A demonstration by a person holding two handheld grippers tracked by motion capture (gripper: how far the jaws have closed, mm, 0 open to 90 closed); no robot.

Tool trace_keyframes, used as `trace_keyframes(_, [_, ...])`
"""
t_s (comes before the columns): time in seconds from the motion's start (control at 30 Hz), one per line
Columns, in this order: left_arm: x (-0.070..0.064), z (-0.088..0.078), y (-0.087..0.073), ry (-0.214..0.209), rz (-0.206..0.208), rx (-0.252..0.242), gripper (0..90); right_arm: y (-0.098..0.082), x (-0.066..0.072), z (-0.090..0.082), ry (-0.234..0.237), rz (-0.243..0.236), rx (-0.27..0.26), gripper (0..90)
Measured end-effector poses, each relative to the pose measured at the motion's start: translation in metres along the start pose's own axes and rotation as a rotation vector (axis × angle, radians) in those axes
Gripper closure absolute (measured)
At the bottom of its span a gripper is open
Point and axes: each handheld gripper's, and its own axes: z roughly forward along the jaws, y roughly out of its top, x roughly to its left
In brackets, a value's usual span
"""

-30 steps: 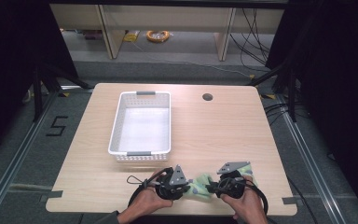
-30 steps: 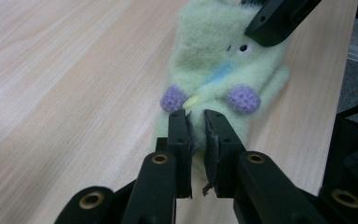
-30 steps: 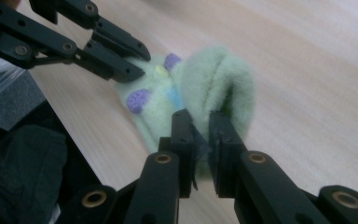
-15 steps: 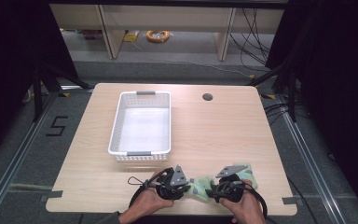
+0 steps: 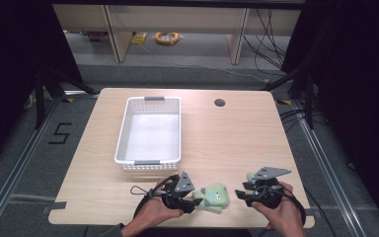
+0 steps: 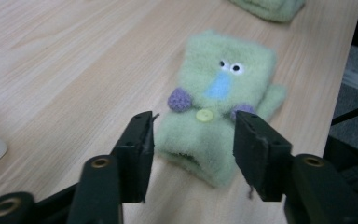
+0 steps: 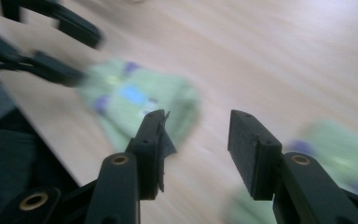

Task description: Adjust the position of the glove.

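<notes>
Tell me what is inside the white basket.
The white basket looks empty: the high view shows its bare pale floor with nothing lying in it. The strip just behind its near wall is hidden. Both green mittens lie outside it, on the table.

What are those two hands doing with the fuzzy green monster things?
A person holds a gripper in each hand at a wooden table. The left gripper has just opened its jaws, and a green monster mitten lies flat between them, let go. The right gripper has just been opening too, with nothing between its jaws. A second mitten lies near it. The white basket waits behind.
</notes>
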Motion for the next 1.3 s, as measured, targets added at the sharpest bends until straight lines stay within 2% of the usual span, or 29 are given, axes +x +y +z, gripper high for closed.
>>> trace_keyframes(0.03, [0.001,-0.003,0.001,-0.002,0.019,-0.002,46.9,-0.001,-0.004,-0.004,-0.038,0.013,0.002,56.7])
trace_keyframes(0.07, [0.000,-0.005,0.000,0.005,-0.015,-0.002,45.5,-0.003,-0.011,-0.008,-0.064,0.000,0.011,56.3])
trace_keyframes(0.1, [0.000,-0.006,0.000,-0.001,-0.034,-0.019,43.2,-0.005,-0.016,-0.012,-0.076,0.003,0.017,56.3])
trace_keyframes(0.13, [0.001,-0.008,-0.001,-0.003,-0.045,-0.014,41.4,-0.007,-0.019,-0.016,-0.081,0.026,0.024,56.1])
trace_keyframes(0.17, [0.002,-0.010,-0.002,-0.007,-0.062,-0.014,40.5,-0.010,-0.023,-0.018,-0.098,0.025,0.031,55.4])
trace_keyframes(0.2, [0.002,-0.011,-0.002,0.000,-0.070,-0.022,40.0,-0.011,-0.025,-0.020,-0.110,0.052,0.042,54.6])
trace_keyframes(0.3, [0.004,-0.014,-0.003,-0.004,-0.065,-0.014,39.6,-0.018,-0.033,-0.019,-0.130,0.072,0.060,54.2])
trace_keyframes(0.4, [0.005,-0.016,-0.004,-0.008,-0.076,-0.011,39.3,-0.023,-0.039,-0.011,-0.129,0.061,0.071,54.1])
trace_keyframes(0.43, [0.004,-0.016,-0.005,-0.007,-0.087,-0.018,39.3,-0.024,-0.037,-0.007,-0.122,0.120,0.104,53.7])
trace_keyframes(0.47, [0.005,-0.017,-0.005,-0.007,-0.088,-0.011,39.1,-0.024,-0.037,-0.006,-0.121,0.124,0.126,53.2])
trace_keyframes(0.53, [0.006,-0.017,-0.006,-0.007,-0.088,-0.011,39.0,-0.026,-0.038,-0.003,-0.123,0.130,0.109,53.1])
trace_keyframes(0.6, [0.007,-0.019,-0.006,-0.008,-0.117,-0.023,38.4,-0.029,-0.041,-0.001,-0.122,0.142,0.132,52.1])
trace_keyframes(0.63, [0.007,-0.019,-0.006,-0.008,-0.117,-0.023,38.3,-0.029,-0.041,-0.001,-0.122,0.142,0.132,52.1])
trace_keyframes(0.67, [0.009,-0.020,-0.006,0.001,-0.097,-0.018,38.3,-0.030,-0.043,-0.001,-0.130,0.140,0.126,52.0])
trace_keyframes(0.7, [0.008,-0.020,-0.006,-0.003,-0.121,-0.031,38.3,-0.032,-0.046,0.000,-0.132,0.146,0.135,52.0])
trace_keyframes(0.77, [0.010,-0.021,-0.006,-0.001,-0.106,-0.020,38.3,-0.033,-0.046,0.002,-0.134,0.158,0.146,52.0])
trace_keyframes(0.8, [0.009,-0.020,-0.006,0.000,-0.119,-0.029,38.3,-0.033,-0.046,0.002,-0.134,0.158,0.146,52.0])
trace_keyframes(0.83, [0.009,-0.020,-0.006,-0.002,-0.120,-0.027,38.3,-0.033,-0.047,0.003,-0.132,0.161,0.162,52.0])
trace_keyframes(0.87, [0.009,-0.021,-0.006,-0.006,-0.112,-0.016,38.3,-0.035,-0.048,0.007,-0.123,0.170,0.139,51.4])
trace_keyframes(0.9, [0.008,-0.019,-0.006,-0.006,-0.118,-0.026,38.3,-0.035,-0.049,0.008,-0.144,0.175,0.143,50.3])
trace_keyframes(1.0, [0.007,-0.018,-0.006,-0.009,-0.119,-0.028,38.2,-0.035,-0.050,0.008,-0.136,0.192,0.154,49.0])
trace_keyframes(1.03, [0.009,-0.019,-0.006,-0.004,-0.093,-0.004,38.2,-0.035,-0.049,0.008,-0.128,0.219,0.150,48.7])
trace_keyframes(1.07, [0.009,-0.019,-0.006,-0.005,-0.097,-0.006,38.2,-0.033,-0.053,0.009,-0.128,0.197,0.139,48.6])
trace_keyframes(1.1, [0.009,-0.019,-0.006,-0.013,-0.098,-0.007,38.2,-0.033,-0.053,0.009,-0.128,0.197,0.139,48.6])
trace_keyframes(1.13, [0.008,-0.018,-0.006,-0.011,-0.113,-0.019,38.2,-0.031,-0.054,0.009,-0.131,0.209,0.137,48.0])
trace_keyframes(1.2, [0.009,-0.019,-0.006,-0.007,-0.102,-0.012,38.1,-0.028,-0.054,0.012,-0.113,0.211,0.119,45.8])
trace_keyframes(1.23, [0.008,-0.018,-0.006,-0.007,-0.122,-0.022,38.1,-0.026,-0.053,0.015,-0.112,0.221,0.108,44.9])
trace_keyframes(1.27, [0.008,-0.018,-0.006,-0.001,-0.120,-0.018,37.9,-0.023,-0.054,0.018,-0.117,0.197,0.148,43.5])
trace_keyframes(1.3, [0.008,-0.017,-0.007,-0.008,-0.124,-0.021,37.9,-0.022,-0.054,0.020,-0.113,0.195,0.162,43.7])
